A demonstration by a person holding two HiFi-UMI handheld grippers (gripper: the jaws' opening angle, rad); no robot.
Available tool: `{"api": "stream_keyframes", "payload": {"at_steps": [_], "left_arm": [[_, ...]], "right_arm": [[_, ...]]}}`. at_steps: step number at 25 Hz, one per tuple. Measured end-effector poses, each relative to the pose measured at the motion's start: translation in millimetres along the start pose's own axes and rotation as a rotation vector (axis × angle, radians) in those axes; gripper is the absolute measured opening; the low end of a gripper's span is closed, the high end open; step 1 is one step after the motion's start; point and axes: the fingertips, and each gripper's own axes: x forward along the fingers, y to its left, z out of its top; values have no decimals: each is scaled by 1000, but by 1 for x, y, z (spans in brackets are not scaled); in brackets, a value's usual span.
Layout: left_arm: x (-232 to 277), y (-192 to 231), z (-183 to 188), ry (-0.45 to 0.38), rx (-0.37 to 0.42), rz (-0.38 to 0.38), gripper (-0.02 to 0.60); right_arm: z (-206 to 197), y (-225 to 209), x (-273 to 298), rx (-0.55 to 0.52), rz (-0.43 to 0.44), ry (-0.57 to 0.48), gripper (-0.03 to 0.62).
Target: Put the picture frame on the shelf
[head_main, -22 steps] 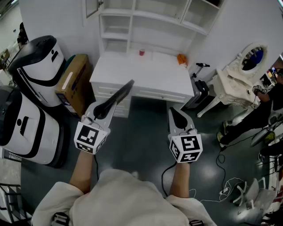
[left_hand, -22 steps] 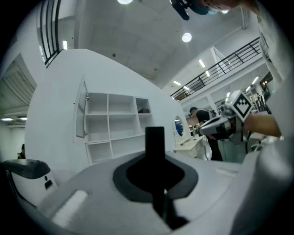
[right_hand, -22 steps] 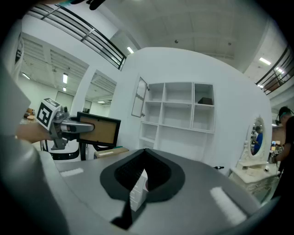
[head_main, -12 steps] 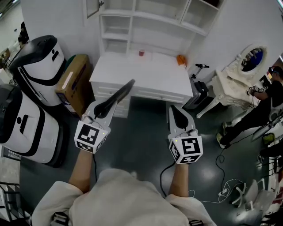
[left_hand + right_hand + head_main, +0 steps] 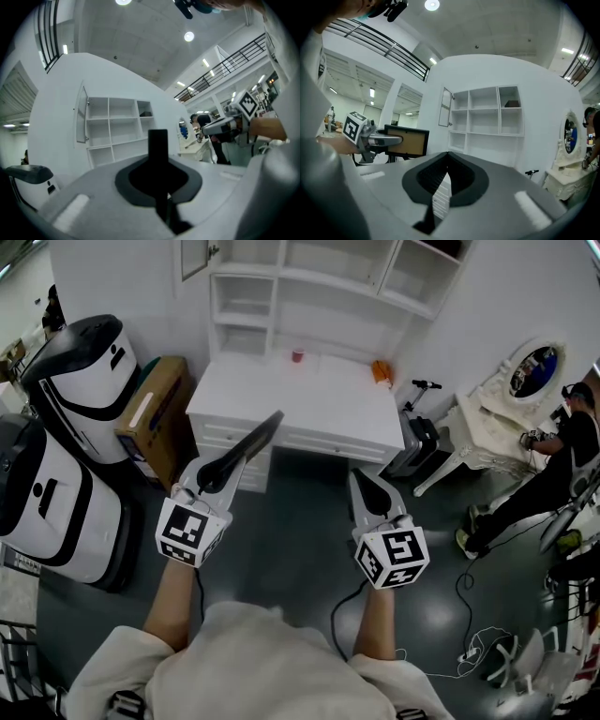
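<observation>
Step in hand: the carry toward the shelf [image 5: 309,282] is judged to be under way; the picture frame [image 5: 258,435] is held edge-on above the floor, short of the surface's [image 5: 309,404] front edge.
Left gripper [image 5: 225,468]: clamped on one edge of the frame and pointed level at the shelf.
Right gripper [image 5: 361,480]: jaws brought together with nothing between them, held beside the left and apart from the frame.
Next move: the frame has to be carried forward across the surface, raised to an open compartment and stood so that it will not tip when released.
Shelf: the compartments are seen mostly bare; a dark item [image 5: 512,103] sits in the upper right one.
On the surface: a red cup [image 5: 298,354] near the back edge and an orange thing [image 5: 381,370] at the back right corner; neither is judged to block a compartment.
Around: a cardboard box [image 5: 155,409] and white-and-black machines [image 5: 75,371] at the left, a scooter [image 5: 419,432] by the surface's right end, a person [image 5: 562,442] far right.
In the way: the surface's depth must be reached over.
</observation>
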Motion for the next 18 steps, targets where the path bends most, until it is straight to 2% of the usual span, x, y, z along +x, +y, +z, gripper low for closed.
{"api": "stream_keyframes", "payload": {"at_steps": [3,7,18], "left_arm": [[4,-2,-2,10,-7,5,11],[14,-28,-9,20,-19,12,11],[36,-33,-16,30,-39,9,11]], "right_arm": [[-3,-3,0,-4,8,26,5],[-21,-22,-15,-8,1,39,5],[-32,-44,-2,-145,-72,101,6]]}}
